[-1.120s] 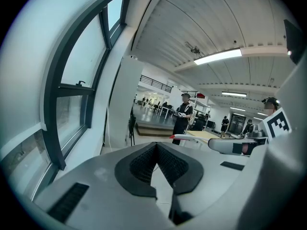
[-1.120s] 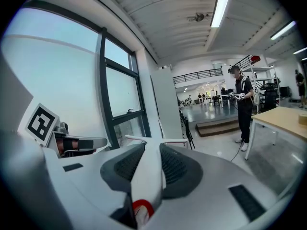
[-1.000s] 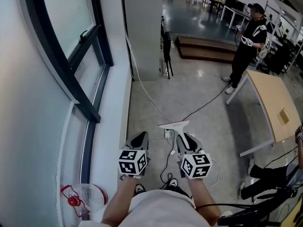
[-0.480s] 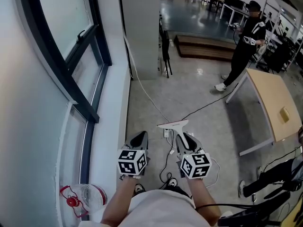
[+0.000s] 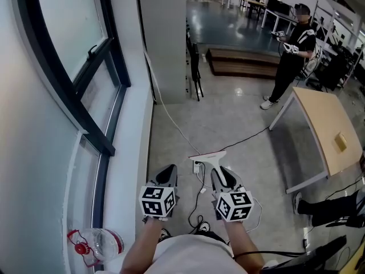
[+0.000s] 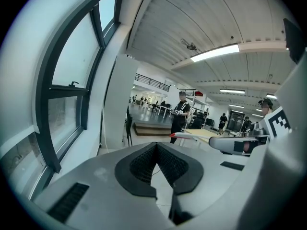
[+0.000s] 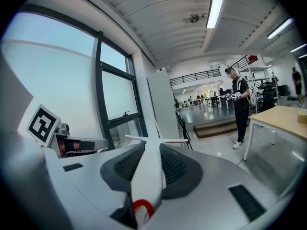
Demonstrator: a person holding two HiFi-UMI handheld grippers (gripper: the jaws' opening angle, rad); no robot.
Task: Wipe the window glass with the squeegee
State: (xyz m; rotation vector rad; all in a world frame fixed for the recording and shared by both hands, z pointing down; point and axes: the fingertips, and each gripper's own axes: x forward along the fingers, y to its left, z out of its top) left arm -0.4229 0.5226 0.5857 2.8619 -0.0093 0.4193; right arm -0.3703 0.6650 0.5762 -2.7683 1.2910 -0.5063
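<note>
Pale daylight floods through the window, bleaching the glass white; ceiling strip lights glare overhead and sheen the far floor. Both gripper views bend strongly, corners vignetted black, foreground soft

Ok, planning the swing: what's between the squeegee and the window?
Head view: only floor with a white cable and the white sill separate the squeegee from the window.

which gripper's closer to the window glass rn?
Left. The left gripper, shut and empty, sits on the window side but not touching the window glass. The right gripper is farther into the room, shut on the squeegee.
</note>
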